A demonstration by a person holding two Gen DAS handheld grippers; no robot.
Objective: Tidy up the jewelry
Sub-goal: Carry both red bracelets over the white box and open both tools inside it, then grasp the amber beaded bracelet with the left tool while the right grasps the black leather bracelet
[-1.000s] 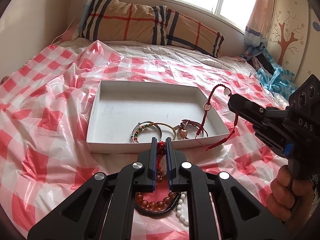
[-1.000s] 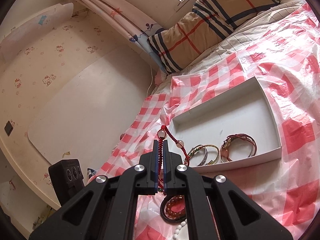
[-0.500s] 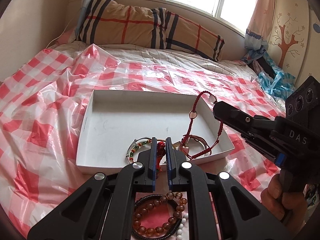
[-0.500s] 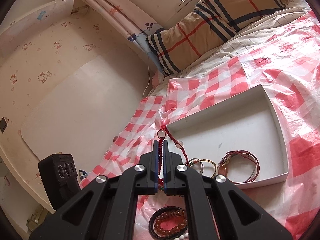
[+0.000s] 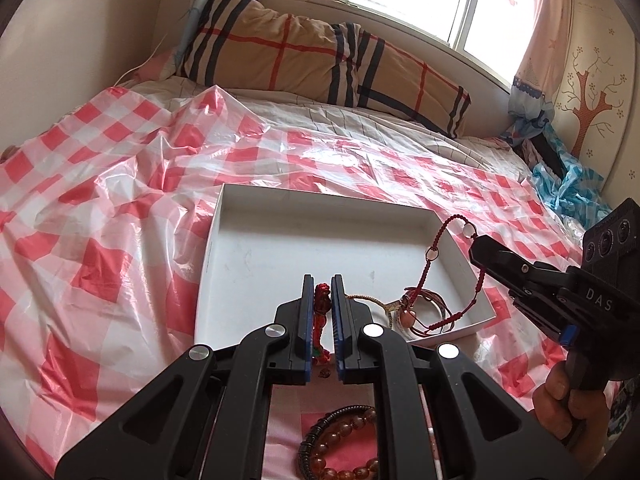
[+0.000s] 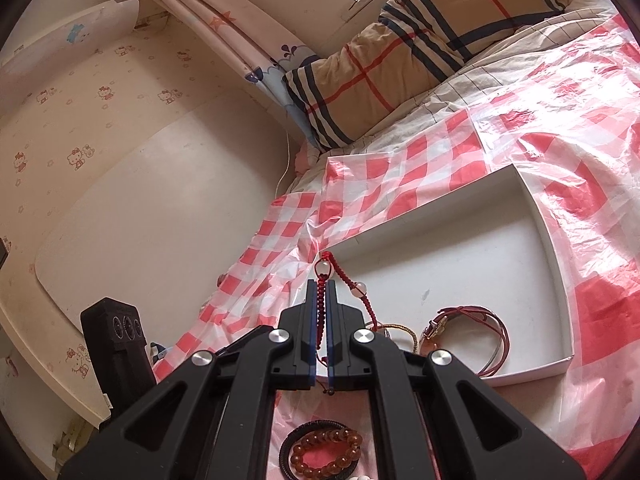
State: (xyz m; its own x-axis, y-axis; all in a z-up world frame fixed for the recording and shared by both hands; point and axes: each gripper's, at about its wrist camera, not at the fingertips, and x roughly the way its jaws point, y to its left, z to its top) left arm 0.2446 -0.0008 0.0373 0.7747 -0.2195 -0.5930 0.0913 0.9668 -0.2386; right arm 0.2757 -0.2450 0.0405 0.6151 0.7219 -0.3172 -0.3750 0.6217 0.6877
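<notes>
**Two Cord Pieces Held at the Box's Near Edge**

While both grippers are loaded, each one pinches a separate red piece above the near edge of the shallow white cardboard box (image 5: 320, 256), which rests on the red-and-white checked plastic sheet (image 5: 100, 240) covering the bed.

1. Left gripper (image 5: 322, 312): the jaws are pressed onto a red knotted charm piece (image 5: 322, 300), which stands upright between the blue pads. It sits over the box's near wall, probably so that a release drops it inside.

2. Right gripper (image 6: 320, 308): the jaws are pressed together on a red braided cord bracelet (image 6: 320, 300). The grip is taken near one end, so the rest of the loop hangs free and drapes over the right wall down to the box floor. Judged from this pose, holding high keeps the cord from snagging on the wall.

3. Appearance of the bracelet: thin woven red cord carrying pale translucent beads (image 6: 324, 268) spaced along it; limp, and likely to tangle.

4. Already inside, at the near right corner: a thin metal bangle set with a pink stone (image 5: 416, 312).

5. Outside, on the sheet before the near edge: an amber bead bracelet (image 6: 324, 452) ringed by a black bead bracelet (image 5: 316, 436). These remain to be boxed.
</notes>
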